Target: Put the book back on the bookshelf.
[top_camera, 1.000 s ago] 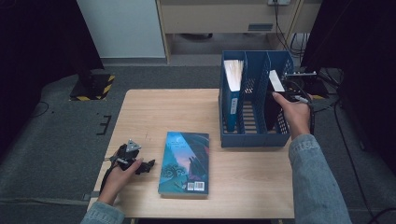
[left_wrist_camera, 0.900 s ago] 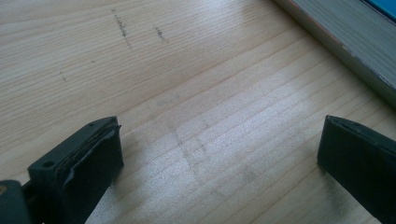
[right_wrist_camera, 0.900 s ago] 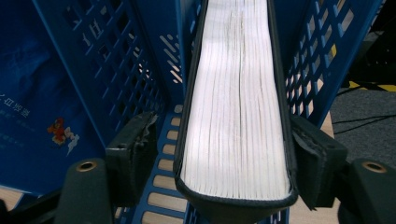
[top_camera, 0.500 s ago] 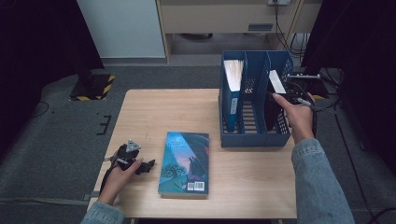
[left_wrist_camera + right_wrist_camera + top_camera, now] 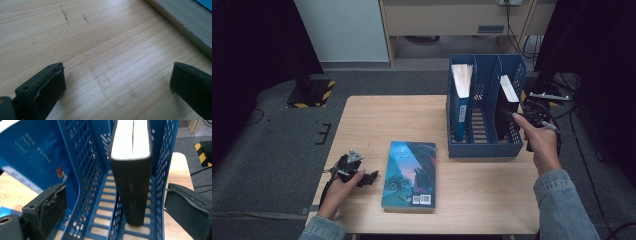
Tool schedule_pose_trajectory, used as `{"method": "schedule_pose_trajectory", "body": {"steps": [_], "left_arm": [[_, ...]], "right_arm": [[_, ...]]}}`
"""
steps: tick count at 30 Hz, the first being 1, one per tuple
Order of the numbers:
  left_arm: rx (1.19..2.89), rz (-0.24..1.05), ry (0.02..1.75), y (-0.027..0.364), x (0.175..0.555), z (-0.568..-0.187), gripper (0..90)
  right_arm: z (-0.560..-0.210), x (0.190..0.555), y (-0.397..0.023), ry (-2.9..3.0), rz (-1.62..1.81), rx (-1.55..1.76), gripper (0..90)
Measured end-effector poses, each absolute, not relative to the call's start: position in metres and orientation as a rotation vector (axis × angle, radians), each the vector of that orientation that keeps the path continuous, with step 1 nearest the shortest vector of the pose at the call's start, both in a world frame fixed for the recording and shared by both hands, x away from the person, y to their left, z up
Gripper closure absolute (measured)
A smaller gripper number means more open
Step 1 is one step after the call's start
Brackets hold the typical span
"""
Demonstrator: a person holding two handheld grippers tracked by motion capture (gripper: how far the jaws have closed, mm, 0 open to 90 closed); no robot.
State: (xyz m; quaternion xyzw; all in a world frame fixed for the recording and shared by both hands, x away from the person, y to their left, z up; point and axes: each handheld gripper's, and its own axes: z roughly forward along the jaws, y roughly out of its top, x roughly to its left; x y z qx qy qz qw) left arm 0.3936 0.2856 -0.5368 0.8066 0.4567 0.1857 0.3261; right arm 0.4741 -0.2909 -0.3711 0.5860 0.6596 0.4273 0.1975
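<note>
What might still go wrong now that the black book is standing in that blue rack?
The black book stands tilted in the rack's right slot, so it may slump sideways or get knocked. The right gripper, whose jaws have just been opening, has the book and a slot wall between its pads; pulling back crookedly might snag either. The blue book lies flat near the table front edge; a careless grab by the left gripper might push it off.

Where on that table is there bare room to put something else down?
The far left stretch of the table, beyond the flat book and left of the blue file rack, is bare. So is the near right corner. The rack's middle slot is free; its outer slots hold books.
</note>
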Motion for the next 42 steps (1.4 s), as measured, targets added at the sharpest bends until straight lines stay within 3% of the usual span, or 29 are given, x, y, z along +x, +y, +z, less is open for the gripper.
{"method": "schedule_pose_trajectory", "body": {"steps": [8,19,33,36,38,42], "left_arm": [[2.111,0.486,1.199,0.285,0.394,-0.537,0.0],[2.106,0.49,1.211,0.284,0.395,-0.537,0.0],[2.097,0.463,1.219,0.286,0.395,-0.532,3.7],[2.09,0.472,1.213,0.286,0.394,-0.53,3.9],[2.078,0.475,1.215,0.286,0.393,-0.528,3.8],[2.059,0.485,1.185,0.284,0.39,-0.519,4.0]], "right_arm": [[-0.389,0.449,-0.282,1.863,1.204,1.635,4.3],[-0.419,0.405,-0.227,1.993,1.203,1.519,7.5],[-0.457,0.382,-0.157,2.178,1.24,1.353,10.3],[-0.462,0.378,-0.15,2.195,1.231,1.338,12.9],[-0.466,0.375,-0.146,2.244,1.212,1.316,20.0],[-0.473,0.372,-0.138,2.273,1.23,1.305,21.3]]}}
